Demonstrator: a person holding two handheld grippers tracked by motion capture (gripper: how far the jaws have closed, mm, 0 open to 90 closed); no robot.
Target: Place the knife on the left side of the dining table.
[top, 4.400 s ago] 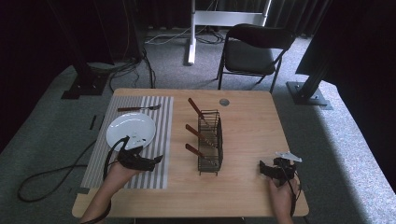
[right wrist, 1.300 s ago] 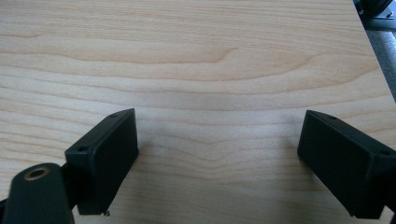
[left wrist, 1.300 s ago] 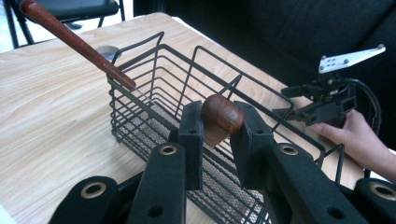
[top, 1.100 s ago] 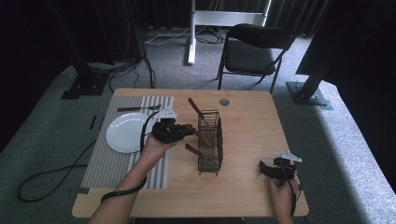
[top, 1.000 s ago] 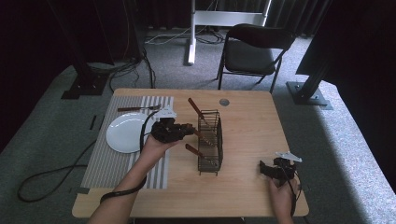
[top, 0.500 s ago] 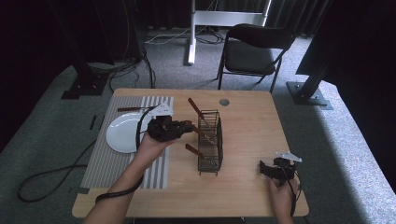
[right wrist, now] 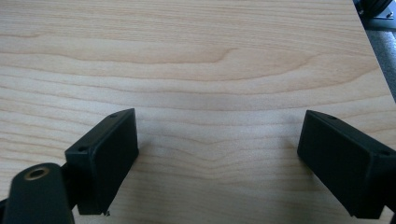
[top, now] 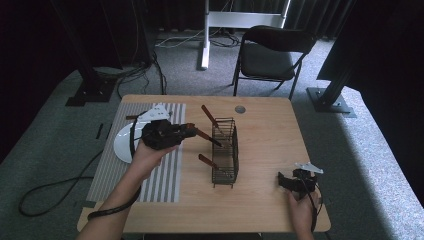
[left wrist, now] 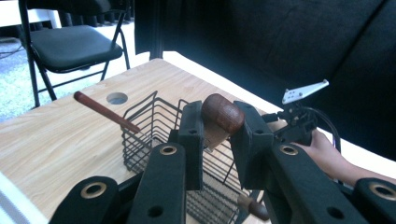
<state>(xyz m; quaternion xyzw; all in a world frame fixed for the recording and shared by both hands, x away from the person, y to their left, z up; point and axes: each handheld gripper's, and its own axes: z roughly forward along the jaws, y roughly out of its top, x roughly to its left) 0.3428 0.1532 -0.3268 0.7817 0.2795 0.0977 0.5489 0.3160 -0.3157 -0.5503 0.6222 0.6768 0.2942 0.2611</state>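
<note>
Leftmost, the white plate (top: 121,145) sits on the striped mat (top: 159,176), and just right of it the left gripper (top: 186,131) is closed on the rounded end of a wooden-handled utensil (left wrist: 222,113). In the left gripper view the brown handle is pinched between the two jaws. Its long axis runs from the gripper rightward and slightly nearer, down into the wire basket (top: 225,152), which stands just right of the gripper at the table's middle. Two more wooden handles lean out of that basket. The left hand is plainly the nearer one. Far off at the near right corner, the right gripper (top: 283,181) rests on the bare wooden table (right wrist: 196,60) with its jaws wide apart, holding nothing.
</note>
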